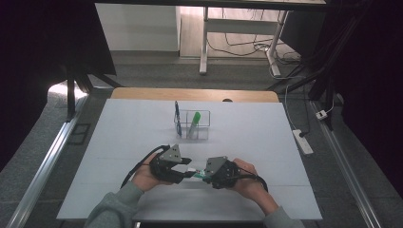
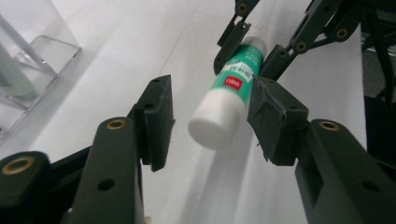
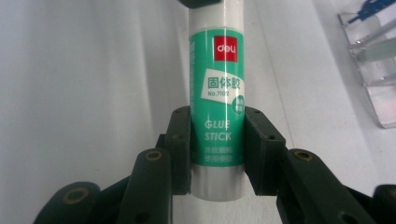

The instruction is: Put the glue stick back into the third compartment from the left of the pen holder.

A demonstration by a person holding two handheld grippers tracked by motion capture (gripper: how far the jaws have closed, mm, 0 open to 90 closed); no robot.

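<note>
A green and white glue stick (image 1: 196, 174) hangs level between my two grippers, just above the white table (image 1: 256, 137) near its front edge. My right gripper (image 1: 203, 175) is shut on its green labelled body (image 3: 217, 93), with both pads pressed on the lower label in the right gripper view, where the gripper (image 3: 218, 149) points along the stick. My left gripper (image 1: 187, 167) faces it from the left. In the left gripper view its jaws (image 2: 212, 123) stand around the white cap end (image 2: 219, 121); one pad lies against the stick and the other stands apart with a gap.
A clear plastic organizer (image 1: 202, 128) stands at mid-table beyond my hands, holding a green marker (image 1: 195, 119) and a blue pen (image 1: 177, 116). A power strip (image 1: 302, 141) lies on the floor to the right. Bare white table lies on both sides.
</note>
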